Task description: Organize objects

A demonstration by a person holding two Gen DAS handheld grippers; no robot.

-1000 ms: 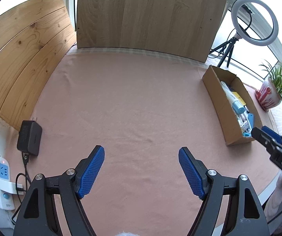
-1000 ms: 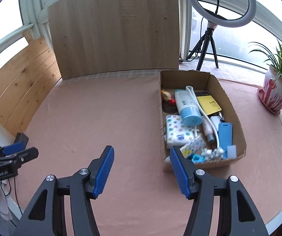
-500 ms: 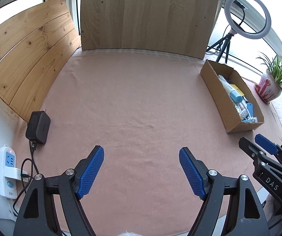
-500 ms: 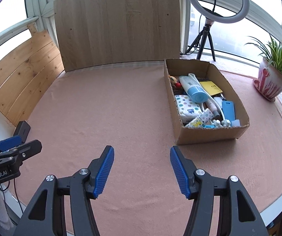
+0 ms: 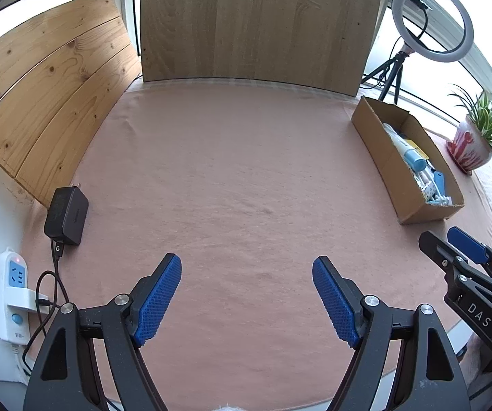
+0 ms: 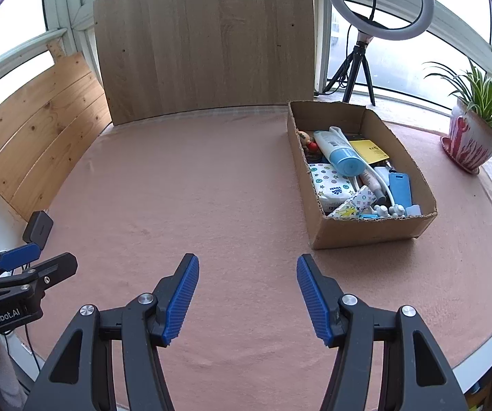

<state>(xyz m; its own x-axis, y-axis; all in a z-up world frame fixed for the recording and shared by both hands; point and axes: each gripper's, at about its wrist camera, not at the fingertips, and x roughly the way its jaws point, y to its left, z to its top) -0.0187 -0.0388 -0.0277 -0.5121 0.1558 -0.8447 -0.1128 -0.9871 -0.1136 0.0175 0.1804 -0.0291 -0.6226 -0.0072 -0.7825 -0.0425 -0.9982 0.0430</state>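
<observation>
We had both hand-held grippers hanging over the near edge of the worktop (image 5: pixel 246 157), which was covered in pink cloth. The left hand-held gripper (image 5: pixel 246 294) was spread wide with nothing between its blue pads, and the right hand-held gripper (image 6: pixel 247 294) was the same, released and empty. The cardboard box (image 6: pixel 369 231) sat on the right side of the worktop, well apart from both, packed with stuff: a blue-capped tube (image 6: pixel 340 152), a tissue pack (image 6: pixel 331 185), a yellow card (image 6: pixel 369 150). A black charger (image 5: pixel 67 215) lay at the left edge near a power strip (image 5: pixel 12 296).
</observation>
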